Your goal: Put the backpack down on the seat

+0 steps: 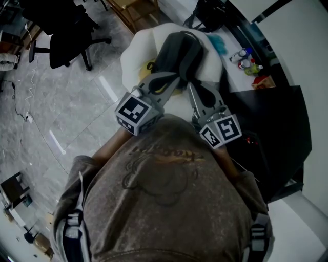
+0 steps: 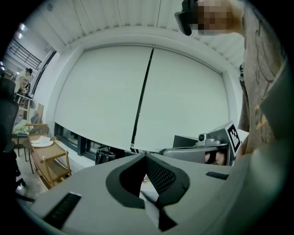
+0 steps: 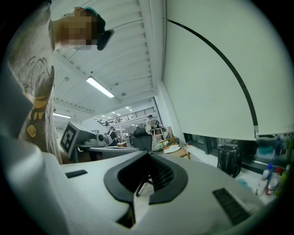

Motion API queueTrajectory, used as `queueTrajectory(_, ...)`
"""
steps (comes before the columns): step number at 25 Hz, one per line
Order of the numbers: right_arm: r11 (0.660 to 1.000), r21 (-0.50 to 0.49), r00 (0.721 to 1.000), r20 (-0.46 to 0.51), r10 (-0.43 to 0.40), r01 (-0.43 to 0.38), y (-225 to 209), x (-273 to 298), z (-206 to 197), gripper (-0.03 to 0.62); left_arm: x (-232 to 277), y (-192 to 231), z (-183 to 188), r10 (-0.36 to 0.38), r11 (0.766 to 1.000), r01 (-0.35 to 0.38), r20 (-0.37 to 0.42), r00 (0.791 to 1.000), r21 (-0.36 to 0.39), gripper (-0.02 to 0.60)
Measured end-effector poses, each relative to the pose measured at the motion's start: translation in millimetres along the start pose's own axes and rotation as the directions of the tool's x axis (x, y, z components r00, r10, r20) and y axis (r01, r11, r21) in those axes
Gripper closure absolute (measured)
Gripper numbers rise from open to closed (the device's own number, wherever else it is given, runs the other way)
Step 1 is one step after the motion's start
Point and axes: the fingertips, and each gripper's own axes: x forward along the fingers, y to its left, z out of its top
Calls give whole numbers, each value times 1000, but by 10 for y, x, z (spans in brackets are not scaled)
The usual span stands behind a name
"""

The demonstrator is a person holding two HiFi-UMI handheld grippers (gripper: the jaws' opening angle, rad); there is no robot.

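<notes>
A dark grey backpack (image 1: 180,48) lies on the white cushioned seat (image 1: 137,48), seen from above in the head view. Both grippers are held in front of the person's chest, on the near side of the backpack. My left gripper (image 1: 170,82) (image 2: 146,156) is shut with nothing between its jaws. My right gripper (image 1: 191,88) (image 3: 148,153) is shut and empty too. Neither gripper view shows the backpack: the left one faces a white window blind (image 2: 138,87), the right one a ceiling and a long room. Each gripper shows in the other's view, the right gripper (image 2: 216,146) and the left gripper (image 3: 85,137).
A black office chair (image 1: 66,30) stands on the grey floor at the left. A black table (image 1: 279,123) lies to the right, and small bottles (image 1: 247,59) stand on the white sill behind it. A black bag (image 1: 210,13) and a wooden trolley (image 1: 136,10) stand behind the seat.
</notes>
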Motion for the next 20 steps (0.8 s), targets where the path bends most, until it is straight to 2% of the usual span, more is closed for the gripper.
queueTrajectory(20, 1000, 21, 999, -39, 20, -19, 76, 37, -152, 595, -72, 55, -181, 30, 998, -32, -32, 999, -46, 581)
